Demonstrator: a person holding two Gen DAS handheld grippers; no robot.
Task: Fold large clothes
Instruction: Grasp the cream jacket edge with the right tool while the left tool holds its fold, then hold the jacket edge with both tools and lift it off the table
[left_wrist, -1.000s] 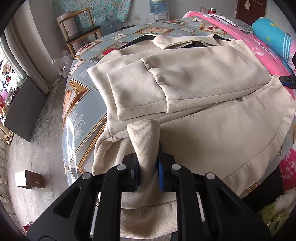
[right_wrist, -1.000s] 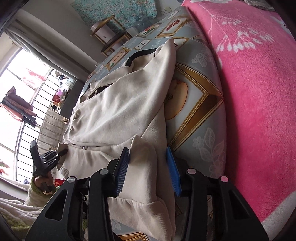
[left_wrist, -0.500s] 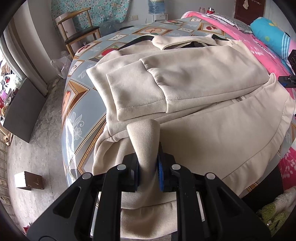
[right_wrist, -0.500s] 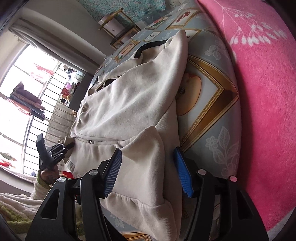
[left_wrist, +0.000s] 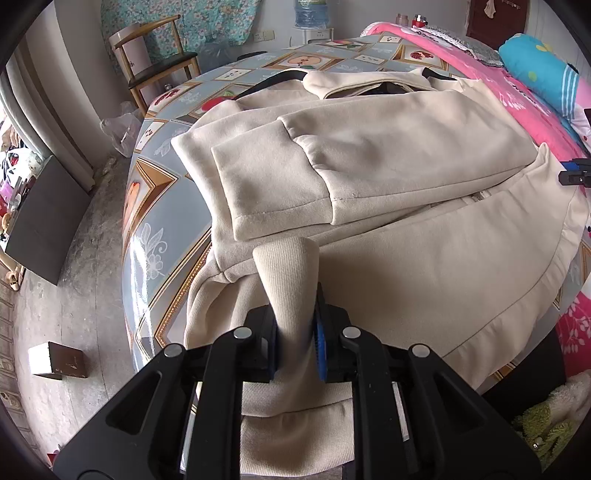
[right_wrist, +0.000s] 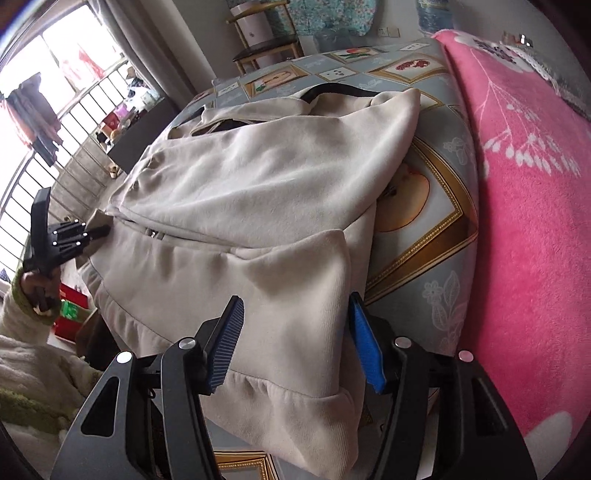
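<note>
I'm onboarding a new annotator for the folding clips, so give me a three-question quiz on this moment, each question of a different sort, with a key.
1. True or false: the left gripper is shut on the ribbed hem of the beige jacket.
2. Multiple choice: the right gripper is
A. shut on a sleeve
B. open, its blue pads either side of a jacket corner
C. out of view
3. Fill in: to the right of the patterned tablecloth, in the right wrist view, lies a ____ blanket.

Key: 1 true; 2 B; 3 pink.
</note>
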